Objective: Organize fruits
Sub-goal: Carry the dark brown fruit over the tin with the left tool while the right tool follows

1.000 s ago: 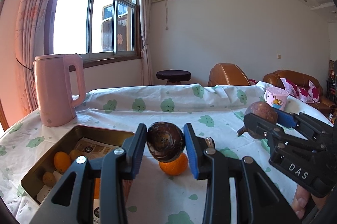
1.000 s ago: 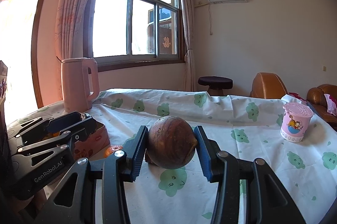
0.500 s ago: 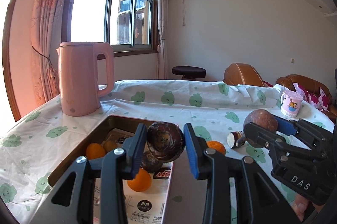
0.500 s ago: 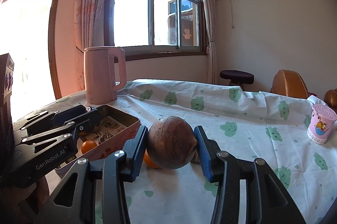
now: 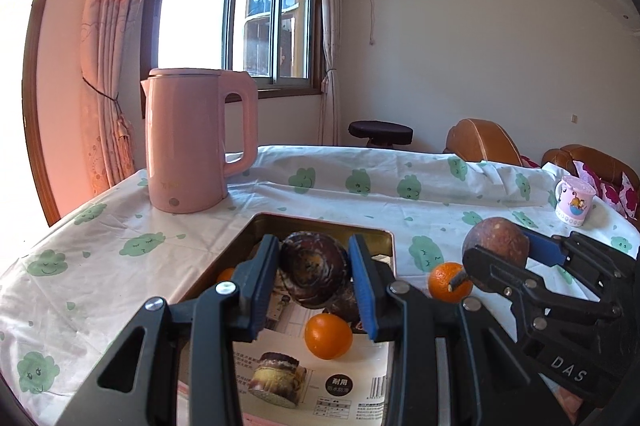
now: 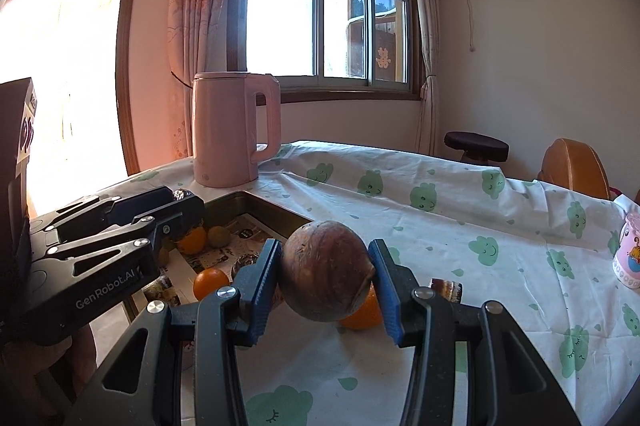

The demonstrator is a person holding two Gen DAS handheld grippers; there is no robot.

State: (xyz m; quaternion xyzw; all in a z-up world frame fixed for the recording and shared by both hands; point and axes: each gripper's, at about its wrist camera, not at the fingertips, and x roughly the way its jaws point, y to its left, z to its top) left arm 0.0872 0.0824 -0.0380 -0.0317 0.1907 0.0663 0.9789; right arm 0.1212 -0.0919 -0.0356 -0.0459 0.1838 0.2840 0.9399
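The left tongs are clamped on a dark, mottled fruit that is held directly over the open tin, so only a descent and release seem needed there, while the right tongs are closed on a round brown fruit held above the counter, just to the right of the tin's rim. Compared with a second ago, both tongs are seen shifted leftward toward the tin, with the pink kettle looming larger and the grips unchanged.
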